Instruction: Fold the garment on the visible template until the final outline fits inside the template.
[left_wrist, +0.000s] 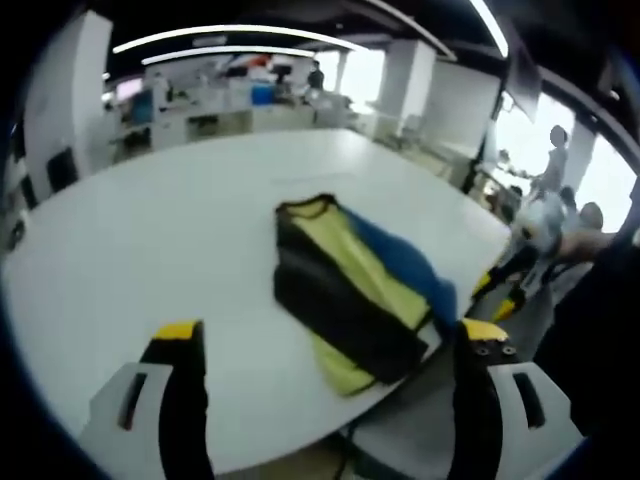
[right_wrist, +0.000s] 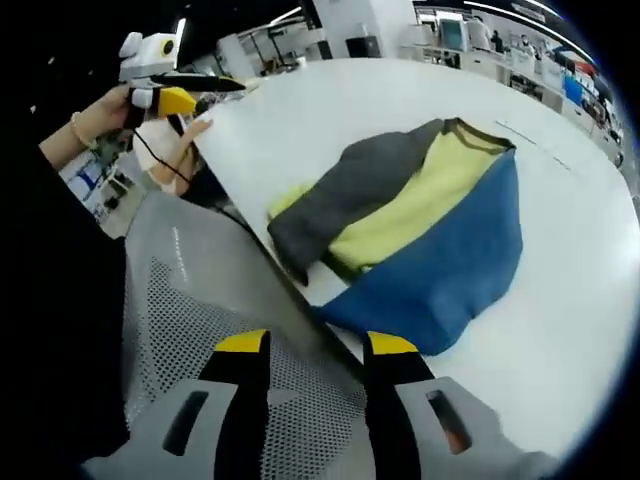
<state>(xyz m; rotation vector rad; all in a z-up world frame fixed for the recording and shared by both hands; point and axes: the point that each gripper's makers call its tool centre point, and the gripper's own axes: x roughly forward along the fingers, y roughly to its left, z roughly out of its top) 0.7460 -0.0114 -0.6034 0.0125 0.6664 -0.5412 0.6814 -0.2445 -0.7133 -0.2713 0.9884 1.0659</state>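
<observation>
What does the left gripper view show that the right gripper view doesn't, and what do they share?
Left gripper view alone: a wide stretch of bare table beyond the garment, and people standing by bright windows.

Right gripper view alone: a grey mesh chair back at the table edge, and a hand holding the left gripper off the table.

Shared: the grey, yellow and blue garment lying bunched on the white table, and each view's own yellow-tipped fingers holding nothing.

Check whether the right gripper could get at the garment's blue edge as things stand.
Probably yes: the right gripper is open, holds nothing, and the garment's blue edge lies just ahead at the table's near rim, uncovered.
</observation>
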